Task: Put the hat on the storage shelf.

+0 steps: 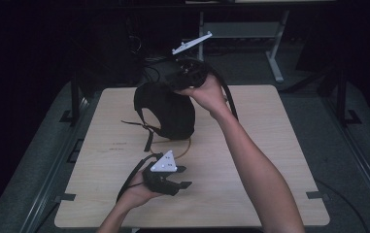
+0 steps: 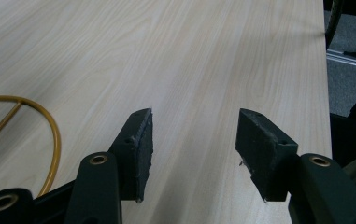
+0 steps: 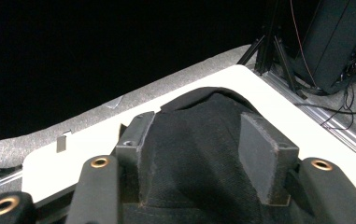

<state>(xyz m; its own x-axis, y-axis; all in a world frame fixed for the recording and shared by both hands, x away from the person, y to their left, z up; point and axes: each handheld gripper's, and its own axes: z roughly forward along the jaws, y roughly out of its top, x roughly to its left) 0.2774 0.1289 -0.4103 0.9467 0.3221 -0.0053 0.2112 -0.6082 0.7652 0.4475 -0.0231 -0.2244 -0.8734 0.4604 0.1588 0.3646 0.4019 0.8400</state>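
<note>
A black fabric cap-like item (image 1: 165, 109) stands upright at the table's (image 1: 270, 145) back middle, with straps (image 1: 146, 132) hanging at its left. A gold wire ring (image 1: 188, 145) lies under it and reaches into the left gripper view (image 2: 52, 135). My right gripper (image 1: 171, 86) sits at the item's top. Its jaws stand apart in the right gripper view (image 3: 196, 135), with the black fabric (image 3: 199, 168) bulging between them. My left gripper (image 1: 184, 176) hovers low near the front of the table, open with nothing but bare wood (image 2: 213, 56) between its jaws (image 2: 194, 140).
Grey carpet and metal rails (image 1: 71, 145) border the table on both sides. A light metal table frame (image 1: 275, 53) stands behind it. Dark equipment with cables (image 3: 339, 42) sits off the table's far corner.
</note>
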